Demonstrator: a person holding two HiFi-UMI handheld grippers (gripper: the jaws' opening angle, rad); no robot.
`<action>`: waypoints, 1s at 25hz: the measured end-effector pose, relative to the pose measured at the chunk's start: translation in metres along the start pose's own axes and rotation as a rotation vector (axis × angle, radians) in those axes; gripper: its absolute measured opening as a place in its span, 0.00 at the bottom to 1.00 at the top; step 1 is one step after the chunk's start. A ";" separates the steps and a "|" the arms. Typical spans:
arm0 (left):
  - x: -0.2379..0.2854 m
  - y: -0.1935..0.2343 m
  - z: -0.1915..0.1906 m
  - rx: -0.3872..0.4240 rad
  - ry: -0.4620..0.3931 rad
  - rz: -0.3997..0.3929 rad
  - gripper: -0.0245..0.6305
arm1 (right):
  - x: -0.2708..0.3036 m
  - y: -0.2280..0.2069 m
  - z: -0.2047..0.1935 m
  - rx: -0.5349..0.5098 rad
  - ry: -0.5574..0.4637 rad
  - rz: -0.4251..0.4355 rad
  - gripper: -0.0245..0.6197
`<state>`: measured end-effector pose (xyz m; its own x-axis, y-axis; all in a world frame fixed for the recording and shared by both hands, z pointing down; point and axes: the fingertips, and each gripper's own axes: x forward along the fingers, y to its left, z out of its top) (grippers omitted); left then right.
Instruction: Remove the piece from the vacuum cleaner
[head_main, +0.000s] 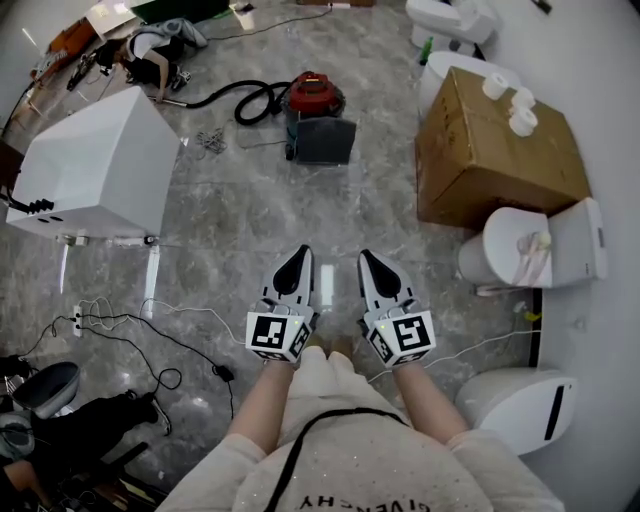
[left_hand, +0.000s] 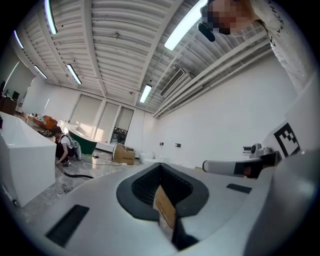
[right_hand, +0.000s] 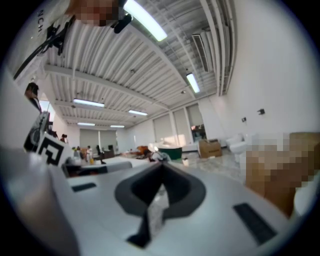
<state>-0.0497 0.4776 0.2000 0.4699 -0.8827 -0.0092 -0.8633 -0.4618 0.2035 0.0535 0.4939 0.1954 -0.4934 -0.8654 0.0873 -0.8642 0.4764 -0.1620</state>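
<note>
Forearms stretched out ahead, person standing. Left gripper and right gripper sit side by side, held level. Fingers of each are pressed together with nothing between them, so both are empty.

Grey marble floor takes up most of the head view, with cables trailing at lower left. Big white box-shaped unit on the left. Cardboard box on the right, with a toilet just beside it.

Vacuum cleaner, red-topped, stands on the floor straight ahead and well apart from both grippers. Its black hose curls off to the left. Dark squarish part at its near side; cannot tell from here whether that is the piece to come off.

Progress, as judged: nothing started. Vacuum untouched, nothing detached that I can see. Left to do: walk up, pick out the piece, open the fingers, grip it and pull it free.
</note>
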 end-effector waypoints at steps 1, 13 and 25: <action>-0.002 0.000 0.000 -0.003 -0.006 0.002 0.07 | 0.000 0.000 0.001 -0.002 -0.005 0.001 0.05; 0.022 0.013 0.000 0.003 -0.016 -0.028 0.07 | 0.033 -0.009 0.001 -0.016 -0.001 0.019 0.05; 0.098 0.078 -0.004 -0.017 0.013 -0.022 0.07 | 0.124 -0.040 0.001 -0.009 0.039 -0.003 0.05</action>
<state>-0.0707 0.3553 0.2189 0.4911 -0.8711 -0.0010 -0.8496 -0.4792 0.2202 0.0275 0.3673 0.2113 -0.4943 -0.8602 0.1256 -0.8663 0.4756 -0.1527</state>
